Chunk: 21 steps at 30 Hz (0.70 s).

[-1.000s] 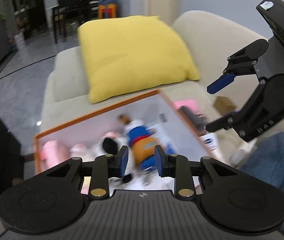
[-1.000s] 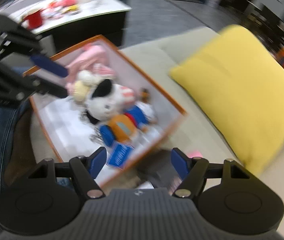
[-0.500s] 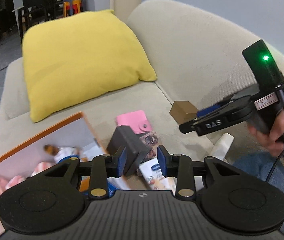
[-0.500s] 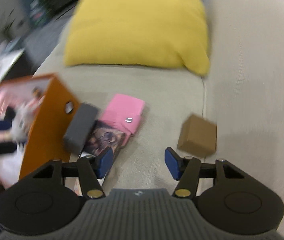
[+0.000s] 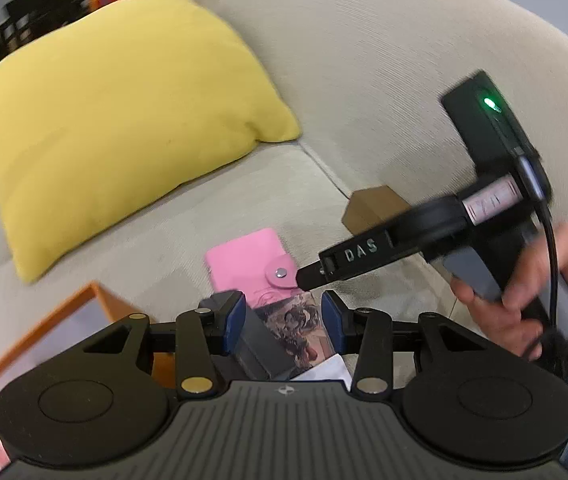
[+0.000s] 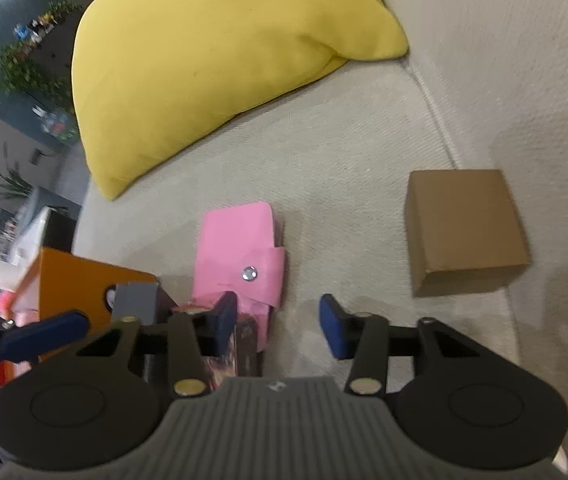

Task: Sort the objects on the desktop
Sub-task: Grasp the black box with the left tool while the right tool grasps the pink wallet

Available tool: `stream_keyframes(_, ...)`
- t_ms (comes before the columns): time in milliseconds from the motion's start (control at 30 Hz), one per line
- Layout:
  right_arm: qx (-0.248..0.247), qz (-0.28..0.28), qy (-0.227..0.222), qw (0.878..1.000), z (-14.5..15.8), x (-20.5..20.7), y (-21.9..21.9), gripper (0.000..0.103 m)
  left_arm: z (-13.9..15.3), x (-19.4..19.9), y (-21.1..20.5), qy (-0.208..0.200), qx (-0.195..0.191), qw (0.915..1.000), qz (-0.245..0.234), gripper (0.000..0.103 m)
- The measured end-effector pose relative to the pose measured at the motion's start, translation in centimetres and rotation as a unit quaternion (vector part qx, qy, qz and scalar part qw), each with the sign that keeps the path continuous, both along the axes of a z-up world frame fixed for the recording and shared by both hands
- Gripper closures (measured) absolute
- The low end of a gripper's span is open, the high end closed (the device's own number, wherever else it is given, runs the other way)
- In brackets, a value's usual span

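A pink snap wallet (image 6: 240, 256) lies on the beige sofa seat, its near end over a picture card (image 6: 244, 344). My right gripper (image 6: 280, 326) hangs just above that end. Its jaws are closing, and its pads touch nothing. In the left wrist view the wallet (image 5: 250, 260) lies ahead, and the right gripper (image 5: 311, 274) reaches in from the right with its tip at the wallet's snap. My left gripper (image 5: 282, 326) is over a dark grey box (image 5: 256, 344) and the picture card (image 5: 295, 328). Its jaws are opening and grip nothing. A brown cardboard box (image 6: 463, 228) sits by the backrest.
A yellow cushion (image 5: 116, 120) leans on the sofa behind the objects. An orange-rimmed box (image 6: 84, 284) of soft toys stands at the left, touching the grey box (image 6: 136, 300). A person's hand (image 5: 523, 280) holds the right gripper's handle. Bare seat lies between the wallet and the cardboard box.
Both views swung from the orange toy box to the sofa seat. The left jaws widened and the right jaws narrowed. The right gripper rolled and came down over the pink wallet.
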State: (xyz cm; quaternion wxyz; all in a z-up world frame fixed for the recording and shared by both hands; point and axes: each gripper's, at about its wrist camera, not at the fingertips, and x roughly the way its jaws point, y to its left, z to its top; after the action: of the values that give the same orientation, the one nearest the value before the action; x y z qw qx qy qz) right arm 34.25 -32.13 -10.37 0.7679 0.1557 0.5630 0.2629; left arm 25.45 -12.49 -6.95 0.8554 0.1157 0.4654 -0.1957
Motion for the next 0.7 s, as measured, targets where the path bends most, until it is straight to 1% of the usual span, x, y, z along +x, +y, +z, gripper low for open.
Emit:
stream_keyframes(67, 0.021, -0.008, 0.013, 1.0, -0.6, 0.5, -0.6, 0.06, -0.5, 0.7, -0.5, 0.0, 0.012, 0.9998, -0.013, 0.054)
stream_keyframes(167, 0.047, -0.014, 0.038, 0.998, -1.5, 1.3, -0.9, 0.061, -1.3, 2.2, -1.0, 0.009, 0.02, 0.9996, -0.016, 0.054)
stream_keyframes(267, 0.055, -0.013, 0.048, 0.997, -2.0, 2.0, -0.7, 0.06, -2.1, 3.6, -1.3, 0.021, 0.026, 0.9992, -0.022, 0.054)
stream_keyframes(300, 0.063, -0.01, 0.055, 0.996, -2.3, 2.2, -0.6, 0.06, -2.4, 4.1, -1.4, 0.024, 0.031, 0.999, -0.023, 0.058)
stream_keyframes(333, 0.073, -0.01, 0.067, 0.995, -2.7, 2.3, -0.5, 0.06, -2.6, 4.4, -1.4, 0.028, 0.034, 0.9988, -0.022, 0.064)
stream_keyframes(367, 0.082, -0.011, 0.079, 0.993, -3.0, 2.4, -0.5, 0.06, -2.8, 4.8, -1.3, 0.031, 0.036, 0.9987, -0.019, 0.064)
stream_keyframes(400, 0.092, -0.011, 0.088, 0.992, -3.4, 2.6, -0.4, 0.06, -3.0, 5.3, -1.2, 0.033, 0.034, 0.9987, -0.017, 0.065)
stream_keyframes(467, 0.094, -0.013, 0.094, 0.991, -3.6, 2.8, -0.3, 0.067, -3.4, 6.2, -0.9, 0.043, 0.031, 0.9985, -0.012, 0.068)
stream_keyframes(633, 0.124, -0.017, 0.116, 0.985, -4.8, 3.8, 0.2, 0.067, -4.2, 7.5, -0.2, 0.058, 0.015, 0.9982, 0.001, 0.07)
stream_keyframes(700, 0.135, -0.019, 0.123, 0.983, -5.1, 4.0, 0.3, 0.067, -4.4, 7.4, 0.1, 0.063, 0.01, 0.998, 0.008, 0.07)
